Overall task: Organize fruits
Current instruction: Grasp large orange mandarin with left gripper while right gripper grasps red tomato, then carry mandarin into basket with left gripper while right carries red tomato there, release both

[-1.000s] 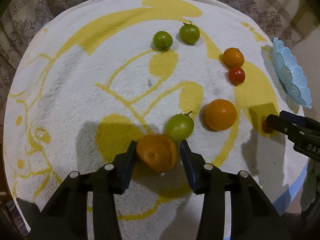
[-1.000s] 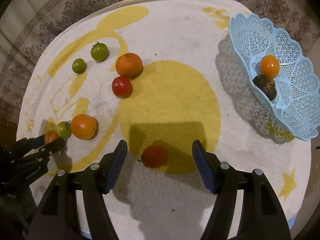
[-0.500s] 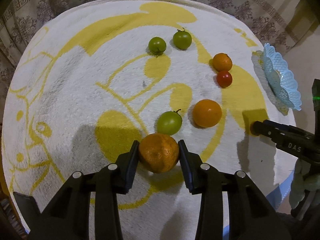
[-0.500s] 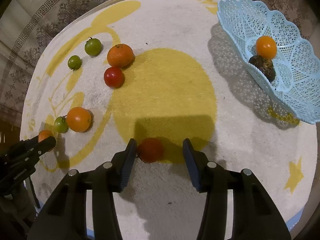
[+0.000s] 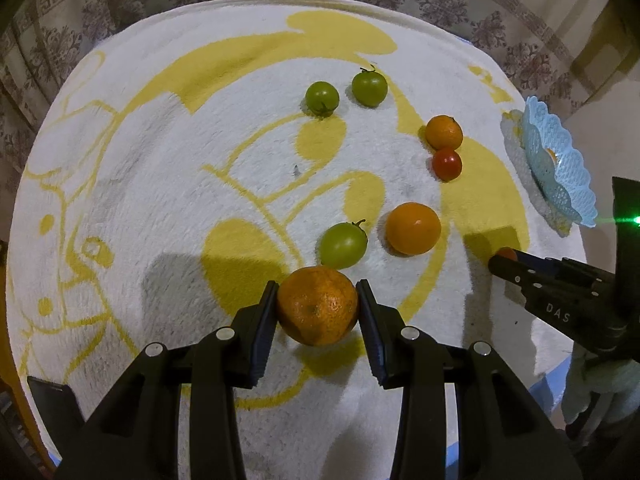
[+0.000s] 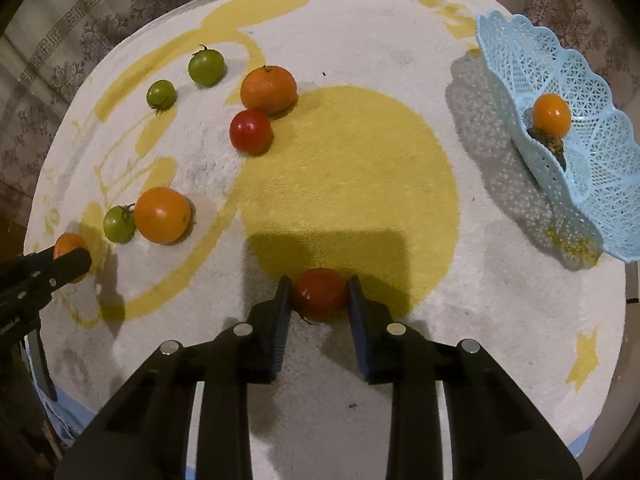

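My left gripper is shut on a rough-skinned mandarin and holds it just above the towel. My right gripper is shut on a red tomato at the near edge of the yellow circle. On the towel lie a green tomato, a smooth orange, a small red tomato, another mandarin and two green tomatoes. The light-blue lattice basket at the right holds an orange fruit and a dark item.
A white and yellow towel covers the round table; patterned cloth hangs beyond its far edge. My right gripper also shows in the left wrist view, and my left gripper shows at the left edge of the right wrist view.
Both grippers have closed: the left on the mandarin, which it has lifted slightly, and the right on the red tomato after moving forward around it.
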`<move>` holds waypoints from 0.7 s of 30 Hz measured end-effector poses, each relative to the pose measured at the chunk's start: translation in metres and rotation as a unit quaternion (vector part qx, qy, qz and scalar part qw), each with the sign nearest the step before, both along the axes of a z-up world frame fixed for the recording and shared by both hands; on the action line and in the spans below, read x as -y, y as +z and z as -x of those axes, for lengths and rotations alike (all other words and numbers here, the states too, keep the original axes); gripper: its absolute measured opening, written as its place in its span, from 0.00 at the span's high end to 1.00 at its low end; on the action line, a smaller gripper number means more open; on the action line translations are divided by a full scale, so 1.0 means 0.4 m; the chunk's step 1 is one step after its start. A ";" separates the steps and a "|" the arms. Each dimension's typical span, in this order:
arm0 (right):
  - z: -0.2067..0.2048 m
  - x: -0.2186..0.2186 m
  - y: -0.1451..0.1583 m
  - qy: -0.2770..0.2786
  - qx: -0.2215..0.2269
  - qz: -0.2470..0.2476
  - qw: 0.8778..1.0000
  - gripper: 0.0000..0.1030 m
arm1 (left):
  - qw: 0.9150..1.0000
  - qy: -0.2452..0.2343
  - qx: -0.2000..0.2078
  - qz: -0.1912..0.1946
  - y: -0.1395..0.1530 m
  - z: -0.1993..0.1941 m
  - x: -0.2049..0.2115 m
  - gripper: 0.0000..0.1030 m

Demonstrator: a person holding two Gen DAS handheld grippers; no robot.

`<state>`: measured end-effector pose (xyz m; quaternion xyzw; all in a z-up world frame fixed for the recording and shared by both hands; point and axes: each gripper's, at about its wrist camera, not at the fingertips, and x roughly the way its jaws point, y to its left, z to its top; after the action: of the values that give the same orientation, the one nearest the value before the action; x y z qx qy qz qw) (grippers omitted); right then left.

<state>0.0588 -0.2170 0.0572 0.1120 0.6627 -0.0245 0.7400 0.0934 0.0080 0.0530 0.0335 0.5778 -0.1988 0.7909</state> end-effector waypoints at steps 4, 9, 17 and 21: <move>0.003 0.003 0.031 -0.005 0.011 0.007 1.000 0.73 | 1.000 0.003 0.002 0.004 0.008 0.000 -0.010 0.62; -0.006 0.013 0.098 -0.011 0.032 0.021 0.999 0.73 | 1.000 -0.002 0.010 0.008 0.035 0.003 0.002 0.62; -0.022 0.068 0.213 -0.011 0.082 0.033 0.996 0.73 | 0.999 -0.005 0.047 0.004 0.119 0.017 0.070 0.62; -0.025 0.105 0.256 0.000 0.103 0.038 0.994 0.73 | 0.998 0.001 0.061 0.004 0.163 0.038 0.120 0.62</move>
<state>0.0689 -0.2592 0.1597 0.0855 0.5814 -0.0375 0.8082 0.0782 -0.0401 0.1183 0.0422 0.5278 -0.1975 0.8250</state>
